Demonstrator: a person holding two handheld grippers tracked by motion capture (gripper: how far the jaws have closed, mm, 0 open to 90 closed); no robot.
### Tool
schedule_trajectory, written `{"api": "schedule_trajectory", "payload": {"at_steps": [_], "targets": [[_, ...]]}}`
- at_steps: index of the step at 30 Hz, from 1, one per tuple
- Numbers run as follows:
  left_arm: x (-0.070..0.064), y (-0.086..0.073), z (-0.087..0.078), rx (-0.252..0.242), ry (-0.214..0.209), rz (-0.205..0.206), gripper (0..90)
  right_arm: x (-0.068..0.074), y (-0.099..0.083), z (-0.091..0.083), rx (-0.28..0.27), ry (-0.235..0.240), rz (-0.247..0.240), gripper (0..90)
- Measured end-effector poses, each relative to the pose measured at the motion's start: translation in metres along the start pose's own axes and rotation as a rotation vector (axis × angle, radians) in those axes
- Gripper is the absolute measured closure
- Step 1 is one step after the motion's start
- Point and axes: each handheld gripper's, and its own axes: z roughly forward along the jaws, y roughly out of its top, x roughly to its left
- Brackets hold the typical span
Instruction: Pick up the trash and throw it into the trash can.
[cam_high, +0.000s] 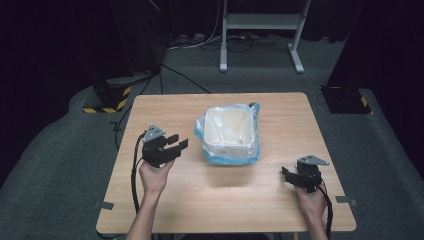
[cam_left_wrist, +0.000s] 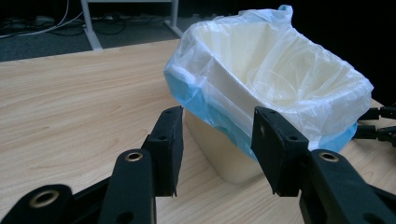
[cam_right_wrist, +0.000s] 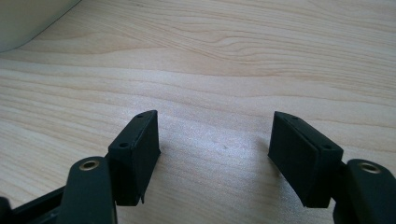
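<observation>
A small cream bin (cam_high: 230, 134) lined with a clear and blue plastic bag (cam_high: 212, 156) stands in the middle of the wooden table (cam_high: 175, 107). My left gripper (cam_high: 177, 142) is held to the left of the bin, open and empty, its jaws pointing at the bin. In the left gripper view the bin (cam_left_wrist: 229, 158) and its bag (cam_left_wrist: 275, 79) sit just beyond my open left gripper (cam_left_wrist: 217, 149). My right gripper (cam_high: 286, 173) rests low near the table's right front, open and empty. In the right gripper view my right gripper (cam_right_wrist: 215, 147) hovers over bare wood, with a corner of the bin (cam_right_wrist: 28, 18) at top left.
Grey carpet surrounds the table. A white metal stand (cam_high: 260, 30) and cables (cam_high: 190, 42) lie on the floor beyond the far edge. Black bases with yellow-black tape (cam_high: 107, 102) flank the table. Cables trail from both grippers along the person's forearms.
</observation>
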Motion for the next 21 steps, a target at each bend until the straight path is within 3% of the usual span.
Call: {"api": "schedule_trajectory", "payload": {"at_steps": [15, 21], "targets": [[-0.002, -0.026, 0.002, 0.035, 0.038, -0.002, 52.3, 0.000, 0.000, 0.000, 0.001, -0.002, -0.002, 33.1], [-0.001, -0.041, 0.007, 0.059, 0.077, -0.008, 50.9, 0.000, 0.000, 0.000, 0.001, -0.002, -0.001, 33.1]]}}
